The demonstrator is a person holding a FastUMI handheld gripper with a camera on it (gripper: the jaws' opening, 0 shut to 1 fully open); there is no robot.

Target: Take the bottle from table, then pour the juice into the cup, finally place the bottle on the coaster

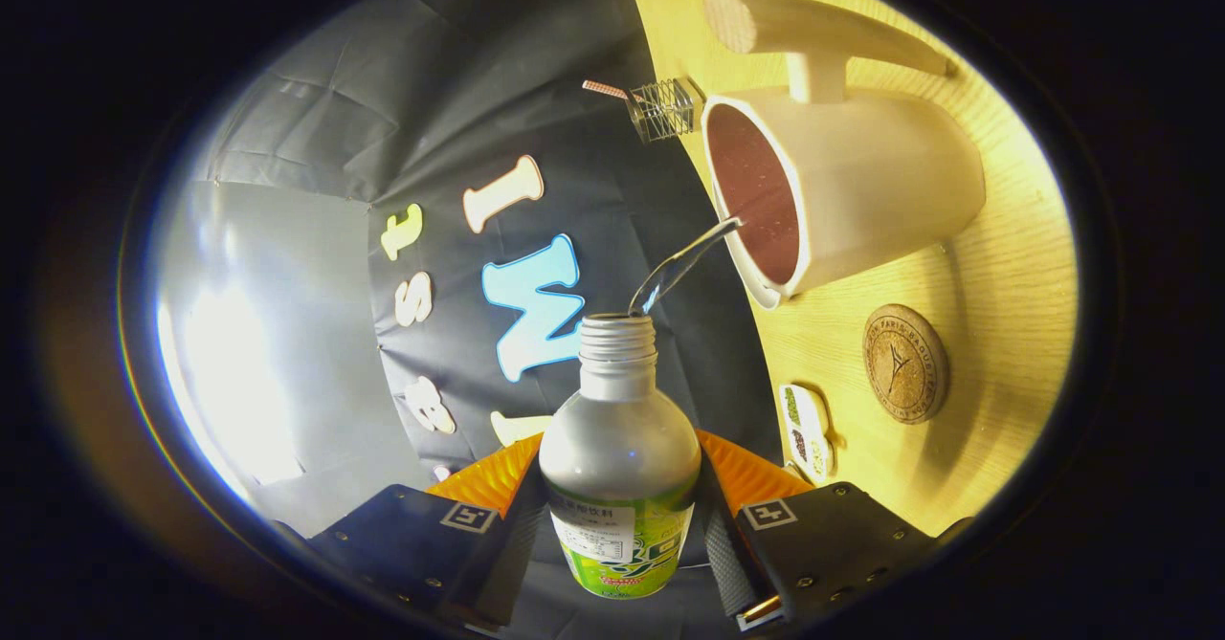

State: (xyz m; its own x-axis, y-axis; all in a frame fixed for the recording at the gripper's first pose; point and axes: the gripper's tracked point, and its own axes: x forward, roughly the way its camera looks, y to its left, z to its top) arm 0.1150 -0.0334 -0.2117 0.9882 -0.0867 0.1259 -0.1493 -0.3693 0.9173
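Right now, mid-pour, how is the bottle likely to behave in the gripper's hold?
The bottle looks like smooth metal, so probably stiff but somewhat slippery between the gripper fingers pressing its sides. With liquid streaming from its open neck into the cup, it is likely getting lighter. Round-bodied, it would probably roll if dropped.

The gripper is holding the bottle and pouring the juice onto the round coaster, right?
Not quite. The gripper does hold the bottle between its fingers, but the gripper view shows the stream of juice going into the cup, not onto the coaster, which lies bare on the table beside the cup.
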